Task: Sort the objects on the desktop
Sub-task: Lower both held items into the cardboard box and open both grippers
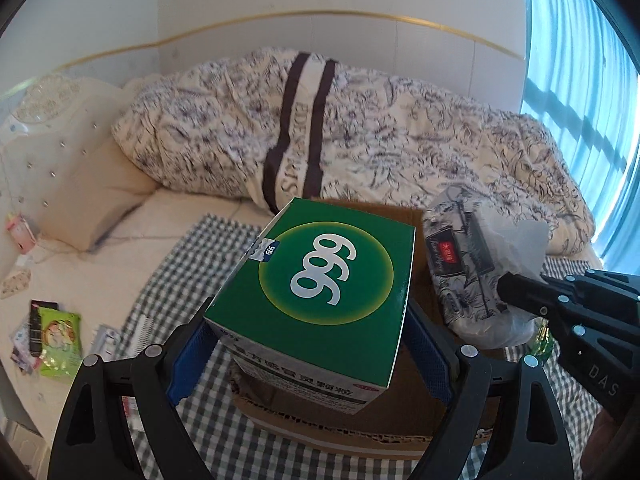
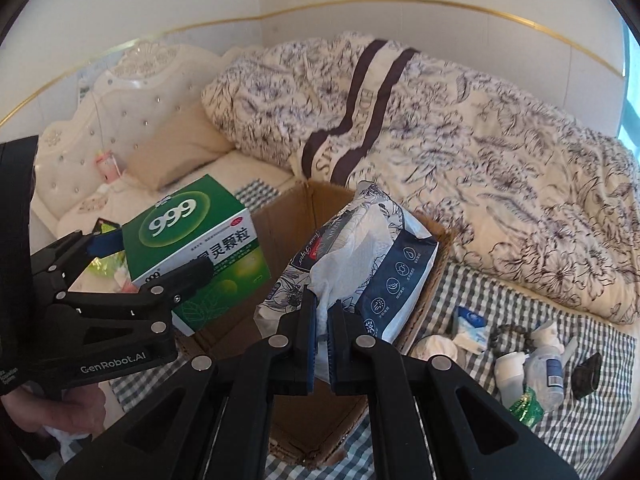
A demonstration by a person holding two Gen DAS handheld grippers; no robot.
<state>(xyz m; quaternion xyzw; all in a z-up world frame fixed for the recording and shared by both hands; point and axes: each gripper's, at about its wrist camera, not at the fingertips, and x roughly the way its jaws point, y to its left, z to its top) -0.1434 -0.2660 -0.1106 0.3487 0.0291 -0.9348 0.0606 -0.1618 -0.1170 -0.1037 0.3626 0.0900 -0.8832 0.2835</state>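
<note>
A green "999" medicine box [image 1: 320,300] hangs over an open cardboard box [image 1: 424,292], with my left gripper [image 1: 308,336] shut on its two sides. The right wrist view shows the same green box [image 2: 192,248] at the left, above the cardboard box [image 2: 288,216]. My right gripper [image 2: 323,312] is shut on the white tissue sticking out of a floral tissue pack [image 2: 376,252], which hangs tilted over the carton. In the left wrist view the tissue pack [image 1: 464,264] hangs at the right, pinched by the right gripper [image 1: 516,292].
The carton stands on a checked cloth [image 2: 580,412] on a bed. A patterned quilt [image 2: 480,152] lies behind it. Small bottles [image 2: 540,376] and a crumpled tissue [image 2: 436,348] lie at the right. Snack packets [image 1: 56,336] lie at the left. A person's hand [image 2: 60,404] holds the left gripper.
</note>
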